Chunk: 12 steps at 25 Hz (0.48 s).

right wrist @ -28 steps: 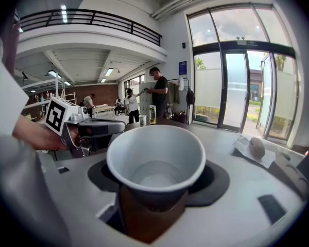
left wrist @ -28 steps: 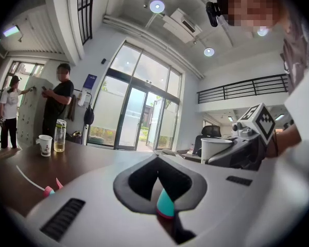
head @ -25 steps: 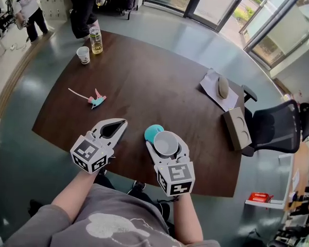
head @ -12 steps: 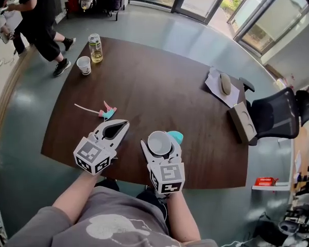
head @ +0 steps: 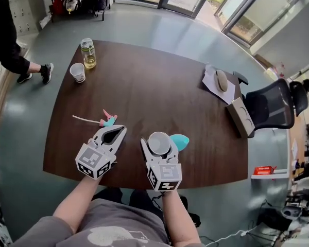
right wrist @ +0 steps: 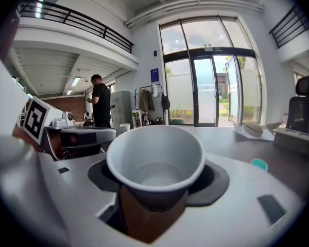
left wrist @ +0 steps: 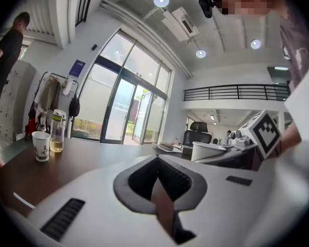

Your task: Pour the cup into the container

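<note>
Just left of the shallow teal container [head: 181, 142] now, no longer right, my right gripper [head: 159, 141] holds the white paper cup [head: 159, 145] upright, unpoured.

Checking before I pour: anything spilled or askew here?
Nothing stands out. The cup sits upright in the right gripper, the teal container rests beside it, and no spill shows on the table.
</note>
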{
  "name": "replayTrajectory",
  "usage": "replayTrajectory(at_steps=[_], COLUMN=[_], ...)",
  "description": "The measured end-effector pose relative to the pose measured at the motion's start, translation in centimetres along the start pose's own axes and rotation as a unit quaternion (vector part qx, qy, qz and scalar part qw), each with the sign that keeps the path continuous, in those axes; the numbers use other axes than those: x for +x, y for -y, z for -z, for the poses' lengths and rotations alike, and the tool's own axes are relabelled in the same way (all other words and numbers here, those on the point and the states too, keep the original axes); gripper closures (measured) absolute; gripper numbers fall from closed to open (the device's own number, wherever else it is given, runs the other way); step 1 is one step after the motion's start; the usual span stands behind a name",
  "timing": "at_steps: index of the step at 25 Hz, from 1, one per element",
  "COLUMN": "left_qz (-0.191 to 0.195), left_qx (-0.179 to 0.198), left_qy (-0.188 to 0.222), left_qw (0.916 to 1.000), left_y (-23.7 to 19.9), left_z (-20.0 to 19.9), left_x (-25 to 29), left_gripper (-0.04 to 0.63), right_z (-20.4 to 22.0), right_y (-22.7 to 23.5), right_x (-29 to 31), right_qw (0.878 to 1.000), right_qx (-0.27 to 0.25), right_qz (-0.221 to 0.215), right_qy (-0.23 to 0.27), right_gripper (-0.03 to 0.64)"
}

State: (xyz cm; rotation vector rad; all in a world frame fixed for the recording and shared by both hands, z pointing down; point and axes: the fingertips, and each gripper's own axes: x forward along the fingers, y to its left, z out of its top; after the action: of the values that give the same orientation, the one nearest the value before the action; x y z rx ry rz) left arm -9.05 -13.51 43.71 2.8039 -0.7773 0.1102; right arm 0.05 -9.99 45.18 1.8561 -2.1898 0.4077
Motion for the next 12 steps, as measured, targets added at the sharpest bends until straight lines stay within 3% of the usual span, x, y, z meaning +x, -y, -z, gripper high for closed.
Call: replayTrajectory(at_steps=[12], left_qz=[-0.039], left_qx=[-0.011], left_qy=[-0.025], left_qw=[0.9989], left_y=[-1.0], left_z=[4.2], left_x=[2.2], left_gripper=[0.589], right_z=[4.1], right_y=[0.5], right_x=[4.3], right_qw=[0.999], right_qx=[-0.012], right_qz=[-0.027], right_qy=[-0.014], right_gripper=[0.311])
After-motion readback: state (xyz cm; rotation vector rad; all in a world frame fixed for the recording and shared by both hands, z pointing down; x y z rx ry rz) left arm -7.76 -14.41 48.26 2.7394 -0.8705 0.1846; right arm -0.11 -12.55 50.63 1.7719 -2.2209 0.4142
